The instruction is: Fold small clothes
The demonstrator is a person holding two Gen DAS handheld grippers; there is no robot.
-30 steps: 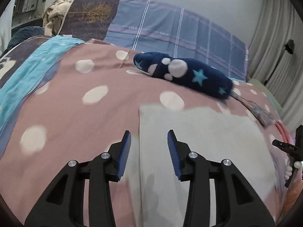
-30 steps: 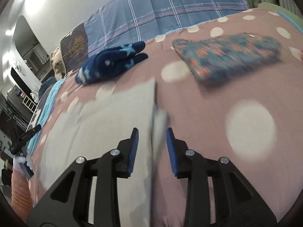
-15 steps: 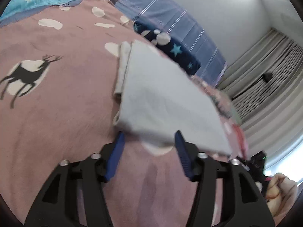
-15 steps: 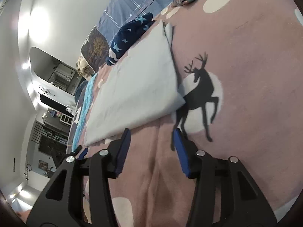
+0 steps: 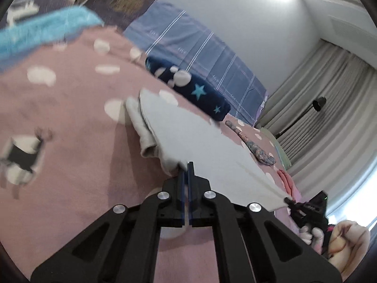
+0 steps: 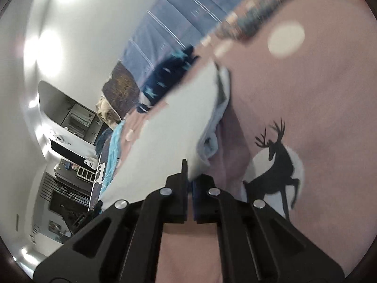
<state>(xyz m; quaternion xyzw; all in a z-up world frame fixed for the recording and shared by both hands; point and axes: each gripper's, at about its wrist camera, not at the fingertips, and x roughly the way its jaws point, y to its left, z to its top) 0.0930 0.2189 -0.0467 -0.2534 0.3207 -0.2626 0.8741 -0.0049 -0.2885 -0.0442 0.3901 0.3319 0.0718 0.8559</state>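
On the far left of the left wrist view, a band of bright blue cloth (image 5: 44, 29) over the upper edge of the pink dotted bedspread (image 5: 70, 108), with a black deer print (image 5: 22, 162) lower down near the frame's edge. Further right, the pale grey garment (image 5: 193, 146) spread across the bedspread, its left side doubled into a soft rolled fold. Just behind it, a navy star-patterned piece (image 5: 198, 92) lying against a blue checked pillow (image 5: 195, 47). At the garment's near corner, the left gripper (image 5: 187, 172) pressed together, pinching the grey fabric at its edge. Further right, a patterned grey-blue item (image 5: 259, 151) on the bedspread, then curtains (image 5: 329, 118) and, at the lower right, the other black tool seen holding the garment's opposite corner. In the right wrist view, at the left, a blurred room with shelves, then the same grey garment (image 6: 174, 129) stretching up and away from the camera, slightly lifted off the bed. At its near corner, the right gripper (image 6: 189, 176) closed tight on the cloth, fabric bunched just above the fingertips. To the right, bare pink bedspread (image 6: 318, 94) with a black deer silhouette (image 6: 275, 165).
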